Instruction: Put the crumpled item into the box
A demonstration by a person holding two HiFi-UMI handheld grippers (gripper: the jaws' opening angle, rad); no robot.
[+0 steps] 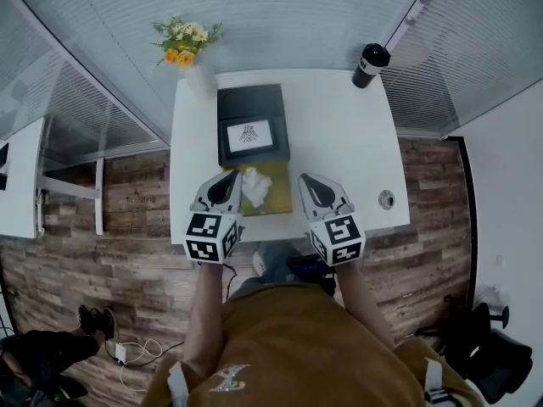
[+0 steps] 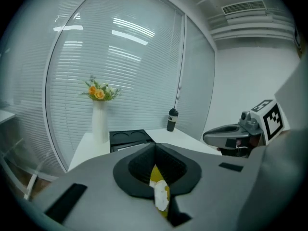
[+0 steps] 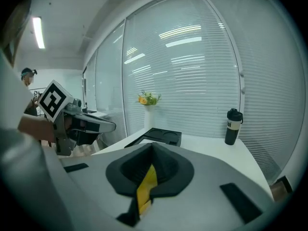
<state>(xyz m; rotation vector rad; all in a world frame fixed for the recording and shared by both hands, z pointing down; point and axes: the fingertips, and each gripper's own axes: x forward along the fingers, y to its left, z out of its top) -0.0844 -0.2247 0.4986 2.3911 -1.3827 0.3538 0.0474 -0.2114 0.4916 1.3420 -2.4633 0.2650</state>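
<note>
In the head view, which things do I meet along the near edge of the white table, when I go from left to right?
left gripper → crumpled white item → right gripper → small round fitting

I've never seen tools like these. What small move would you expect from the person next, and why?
Probably opening the left hand-held gripper. Its jaws stand together with nothing held, and it hangs right beside the crumpled white item, which lies loose on the yellow surface in front of the black box. The jaws would likely need to open before they can take it.
</note>
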